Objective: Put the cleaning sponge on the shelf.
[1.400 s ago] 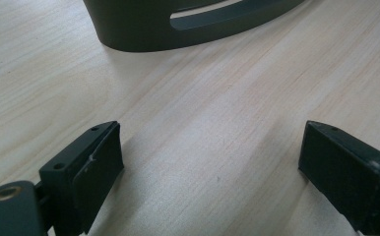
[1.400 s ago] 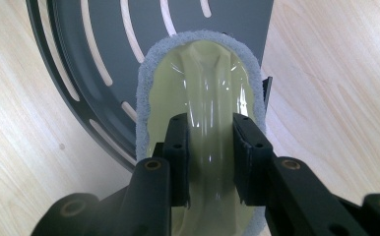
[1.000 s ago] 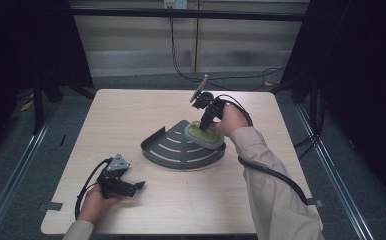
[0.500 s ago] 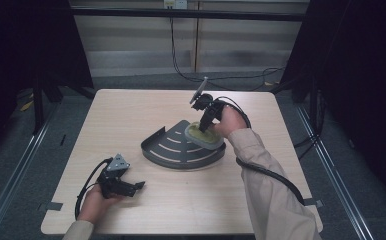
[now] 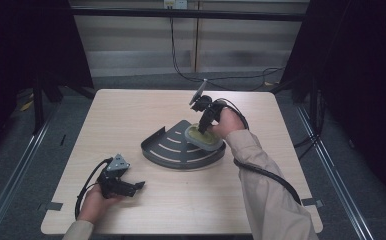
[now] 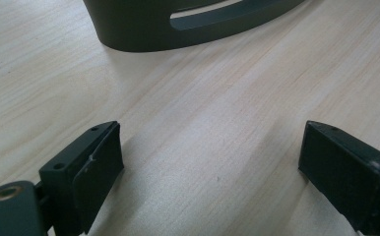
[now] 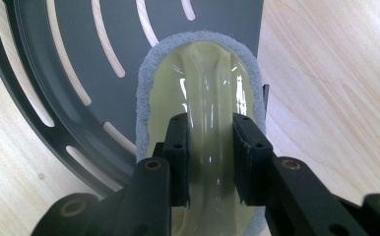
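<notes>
Pale-green scrubber with grey felt rim (image 7: 203, 98), frame centre, pinched by right gripper (image 7: 210, 157) over dark slotted metal tray (image 5: 168, 150); left gripper (image 6: 210, 162) fingers spread, idle; next, probably, release.

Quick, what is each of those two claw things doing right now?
Left gripper: open, holding nothing, low over the table.
Right gripper: shut on the yellow-handled scrubber, over the dark slotted rack.
</notes>
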`<state>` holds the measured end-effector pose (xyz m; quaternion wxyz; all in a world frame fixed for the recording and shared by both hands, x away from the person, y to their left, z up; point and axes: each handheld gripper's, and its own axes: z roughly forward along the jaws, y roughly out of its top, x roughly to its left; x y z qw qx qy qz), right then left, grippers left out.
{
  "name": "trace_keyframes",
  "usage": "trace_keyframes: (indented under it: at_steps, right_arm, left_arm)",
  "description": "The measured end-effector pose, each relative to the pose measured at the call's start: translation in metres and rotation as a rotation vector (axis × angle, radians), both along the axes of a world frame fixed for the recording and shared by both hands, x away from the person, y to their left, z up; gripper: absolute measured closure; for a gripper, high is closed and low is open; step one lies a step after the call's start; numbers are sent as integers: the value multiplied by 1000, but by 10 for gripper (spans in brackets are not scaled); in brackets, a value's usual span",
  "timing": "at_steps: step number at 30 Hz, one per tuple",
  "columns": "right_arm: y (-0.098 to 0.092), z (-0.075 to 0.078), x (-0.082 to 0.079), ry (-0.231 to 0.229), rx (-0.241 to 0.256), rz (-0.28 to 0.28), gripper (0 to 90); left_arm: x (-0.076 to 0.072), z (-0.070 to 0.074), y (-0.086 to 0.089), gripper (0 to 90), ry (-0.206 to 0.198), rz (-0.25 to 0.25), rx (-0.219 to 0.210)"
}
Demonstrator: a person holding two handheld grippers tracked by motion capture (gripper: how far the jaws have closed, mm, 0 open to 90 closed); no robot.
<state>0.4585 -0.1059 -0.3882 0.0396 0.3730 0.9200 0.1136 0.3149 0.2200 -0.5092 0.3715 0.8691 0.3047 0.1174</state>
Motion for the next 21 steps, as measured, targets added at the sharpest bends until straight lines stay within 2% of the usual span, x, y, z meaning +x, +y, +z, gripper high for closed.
trace_keyframes:
  at_steps: [2,4,6,21]
  right_arm:
    - [0,-1,1,-14,-1,12,709]
    - [1,-2,2,-6,10,8,709]
    - [3,-4,2,-10,-3,5,709]
    - [7,-12,4,0,-10,14,708]
  left_arm:
    - [0,0,0,89,2,0,-2]
    - [0,0,0,89,0,0,0]
    - [0,0,0,89,0,0,1]
    - [0,0,0,89,0,0,0]
